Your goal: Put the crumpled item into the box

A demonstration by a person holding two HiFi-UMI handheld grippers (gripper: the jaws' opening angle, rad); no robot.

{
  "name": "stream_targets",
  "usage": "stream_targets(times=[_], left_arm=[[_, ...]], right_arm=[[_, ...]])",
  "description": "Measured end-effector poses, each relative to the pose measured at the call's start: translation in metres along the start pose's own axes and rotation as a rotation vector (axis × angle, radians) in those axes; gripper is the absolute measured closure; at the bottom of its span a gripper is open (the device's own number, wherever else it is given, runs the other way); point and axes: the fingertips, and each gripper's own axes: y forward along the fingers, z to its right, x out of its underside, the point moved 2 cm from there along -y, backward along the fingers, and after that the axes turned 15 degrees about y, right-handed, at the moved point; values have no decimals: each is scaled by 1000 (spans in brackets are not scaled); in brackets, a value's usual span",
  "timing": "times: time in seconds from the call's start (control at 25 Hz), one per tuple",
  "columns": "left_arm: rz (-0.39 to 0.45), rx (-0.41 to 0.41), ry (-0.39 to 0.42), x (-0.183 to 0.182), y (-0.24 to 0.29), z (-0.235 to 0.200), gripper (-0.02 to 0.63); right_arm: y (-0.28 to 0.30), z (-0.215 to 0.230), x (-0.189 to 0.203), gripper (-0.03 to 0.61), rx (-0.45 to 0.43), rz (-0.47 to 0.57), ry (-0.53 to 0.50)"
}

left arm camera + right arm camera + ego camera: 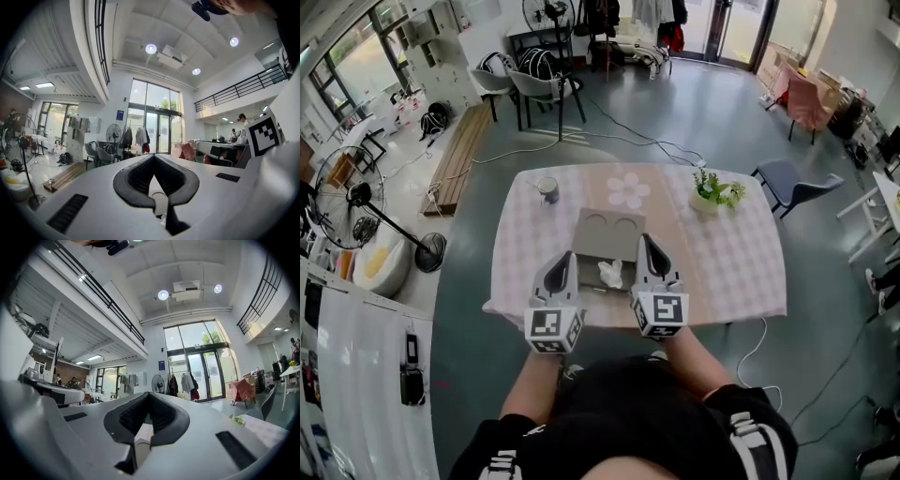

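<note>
On the table [733, 274], which has a pale checked cloth, a flat grey box [605, 228] lies in the middle, with two round marks on its far part. The crumpled item [610, 273] is at the near end of this box. It is white and small, with an irregular, wrinkled shape and soft folds, like a squeezed piece of paper or tissue. From the head view I cannot tell if it rests inside the box or only on top of its surface.

The item lies between the two grippers, and neither of them touches it. The left gripper [565, 256] is just to its left, and the right gripper [645, 240] is just to its right, both pointing away from the person. In the left gripper view, the left gripper [153, 157] has its jaws together at the tips and nothing is between them. In the right gripper view, the right gripper [149, 394] is also fully closed and empty.

Farther on the table stand a small cup [548, 189] on the left and a small green plant [714, 191] on the right.
</note>
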Motion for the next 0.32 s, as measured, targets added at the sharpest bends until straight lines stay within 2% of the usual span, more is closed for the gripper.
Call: stream_targets(times=[0.32], left_arm=[[6,-6,5,-3,1,0,612]], right_arm=[[1,4,7,577,4,-24,-6]])
